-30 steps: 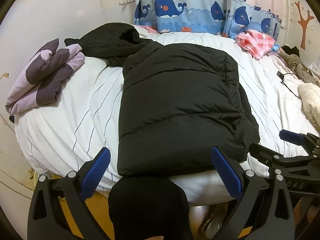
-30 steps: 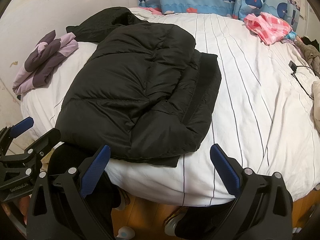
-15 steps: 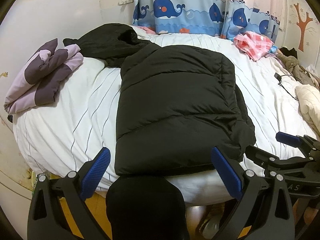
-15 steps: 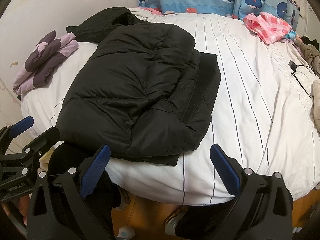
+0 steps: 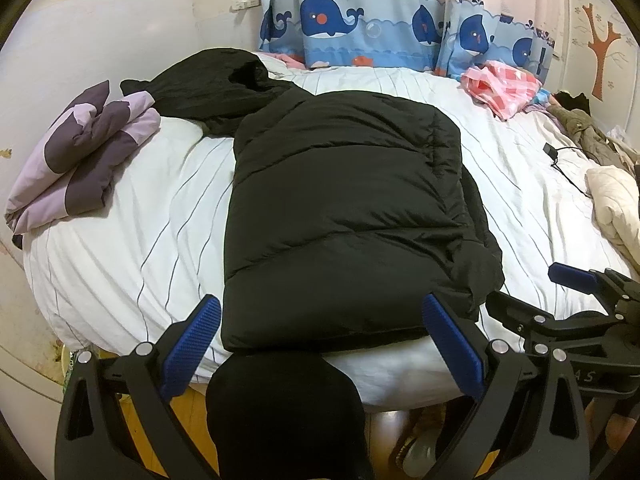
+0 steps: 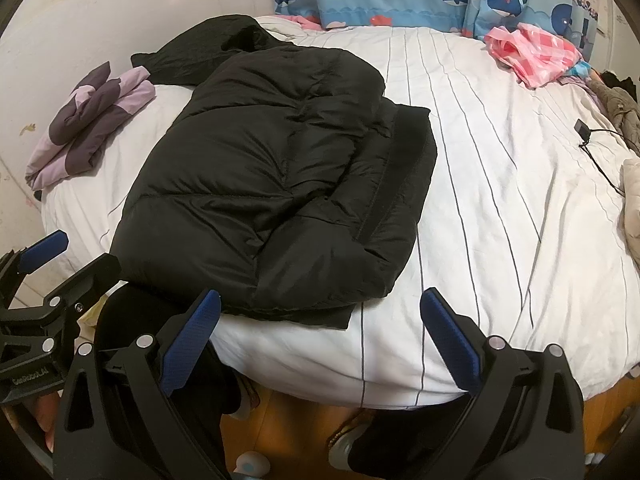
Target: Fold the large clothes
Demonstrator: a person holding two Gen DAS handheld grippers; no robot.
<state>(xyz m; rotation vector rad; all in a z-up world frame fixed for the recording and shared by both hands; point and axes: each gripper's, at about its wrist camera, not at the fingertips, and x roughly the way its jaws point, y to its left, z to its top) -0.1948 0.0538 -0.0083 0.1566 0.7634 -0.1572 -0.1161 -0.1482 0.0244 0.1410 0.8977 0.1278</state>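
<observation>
While both claws, left claw (image 5: 320, 350) and right claw (image 6: 320, 346), gape empty: puffy black jacket (image 5: 340, 216) overhanging bed (image 6: 500, 200) front edge, liable to slide or spring unfolded.

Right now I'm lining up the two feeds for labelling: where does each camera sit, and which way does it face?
Left wrist: on the left gripper at the bed's near edge, facing the black puffer jacket head-on; its open blue pads, a dark-clad leg and the right gripper show.
Right wrist: on the right gripper, further right, facing the striped sheet; the left gripper shows.
Shared: jacket, whale curtain, purple bedding.
</observation>
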